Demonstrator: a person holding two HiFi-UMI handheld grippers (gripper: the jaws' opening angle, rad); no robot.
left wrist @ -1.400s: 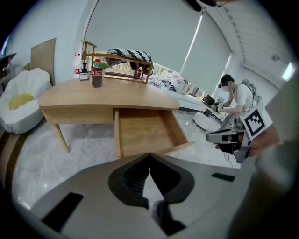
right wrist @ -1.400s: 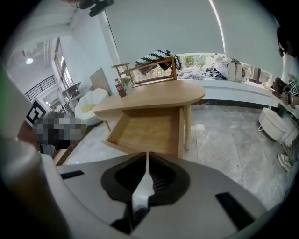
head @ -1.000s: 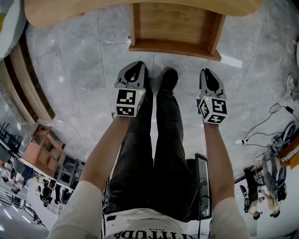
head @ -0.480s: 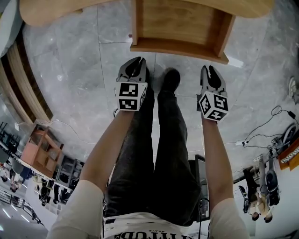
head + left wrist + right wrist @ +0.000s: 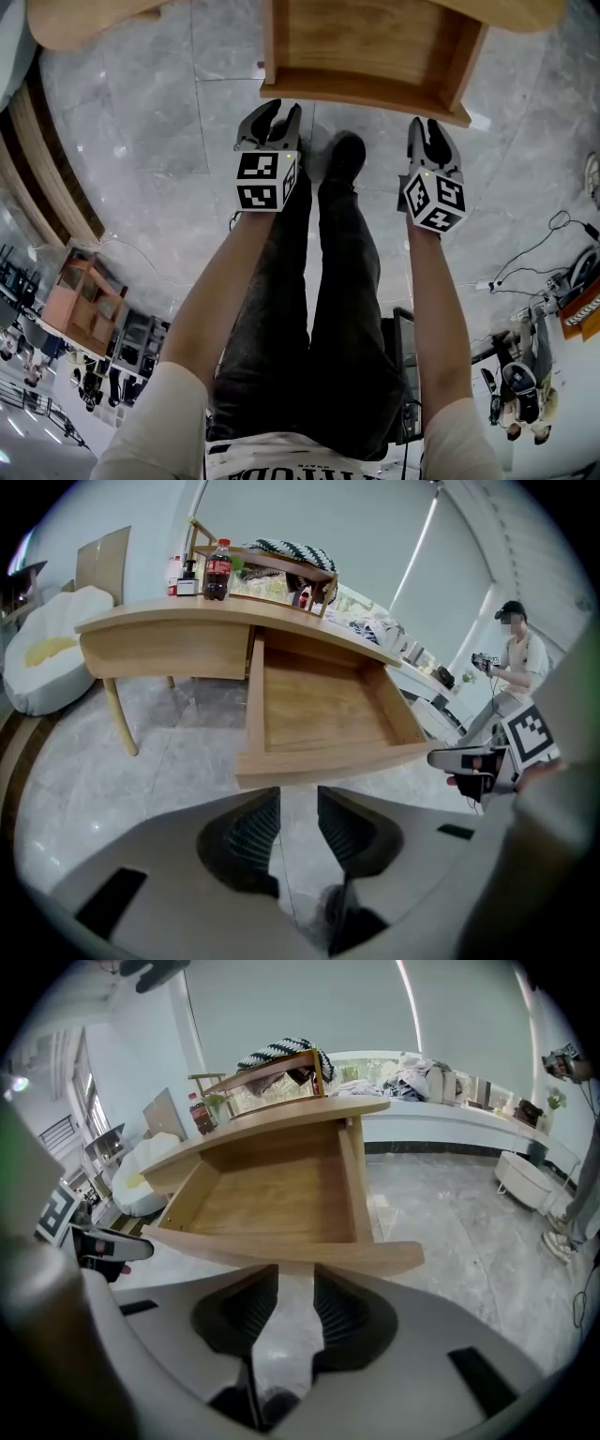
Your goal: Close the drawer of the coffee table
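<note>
The coffee table's wooden drawer (image 5: 366, 94) stands pulled out, empty, under the curved tabletop (image 5: 84, 19). My left gripper (image 5: 276, 111) hovers just before the left end of the drawer front (image 5: 328, 761), apart from it. Its jaws have just been opening and stand open with only floor between them. My right gripper (image 5: 427, 127) is a little short of the front's right end (image 5: 281, 1251). Its jaws have also just been opening, open with nothing between them. Both point steeply down at the front panel's edge.
A cola bottle (image 5: 217, 569) and a wooden rack with a striped cloth (image 5: 281, 555) stand on the tabletop. A white beanbag (image 5: 47, 649) lies at the left. My own shoe (image 5: 342, 155) is between the grippers. Cables (image 5: 553, 234) lie on the grey floor at right.
Both grippers have sunk and come nearer the drawer front. The left jaws went from shut to open, and the right jaws spread wider.
</note>
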